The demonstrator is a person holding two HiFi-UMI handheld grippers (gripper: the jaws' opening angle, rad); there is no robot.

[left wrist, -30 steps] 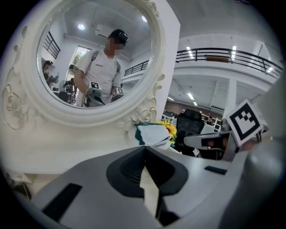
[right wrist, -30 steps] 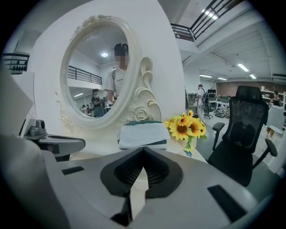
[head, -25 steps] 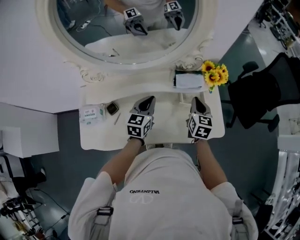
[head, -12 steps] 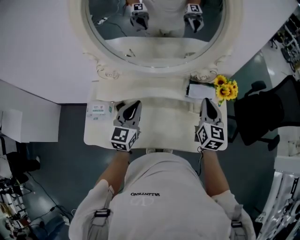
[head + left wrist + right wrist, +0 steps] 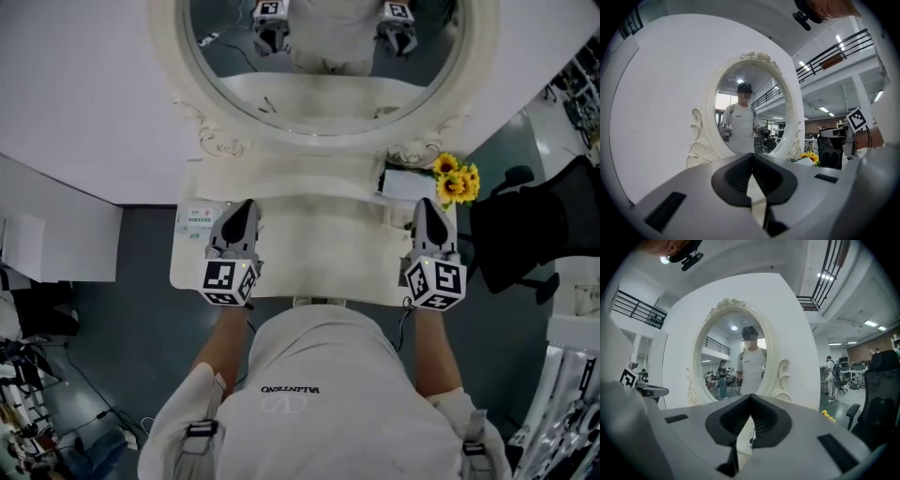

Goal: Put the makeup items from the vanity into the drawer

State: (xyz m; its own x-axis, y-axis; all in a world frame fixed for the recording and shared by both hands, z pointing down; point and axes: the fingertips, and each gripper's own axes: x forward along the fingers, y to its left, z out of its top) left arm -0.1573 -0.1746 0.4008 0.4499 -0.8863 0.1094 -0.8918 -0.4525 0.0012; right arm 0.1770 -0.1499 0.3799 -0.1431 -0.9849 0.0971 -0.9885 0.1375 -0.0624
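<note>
The task appears to be at its start: both grippers hang over the vanity top (image 5: 319, 239) and no item is taken yet. The left gripper (image 5: 244, 211) has its jaws closed together with nothing between them. The right gripper (image 5: 428, 208) is the same, fully closed and empty. The drawer does not show from above, so probably it must be pulled out first, and the free right gripper could do this. For the pick, the left gripper is the better choice, because it is just beside the packet (image 5: 192, 220). It should open its jaws wide, tip its nose downward, and come over the packet from above. As the packet lies flat, the jaws should close on two opposite edges, slowly, so that it does not slide away off the left end of the top. The packet is small, flat and pale, with some green print too small to read. It rests at the left end of the vanity top, in front of the oval mirror (image 5: 319, 84), well apart from the white box (image 5: 406, 184) and the sunflowers (image 5: 456, 180) on the right.
</note>
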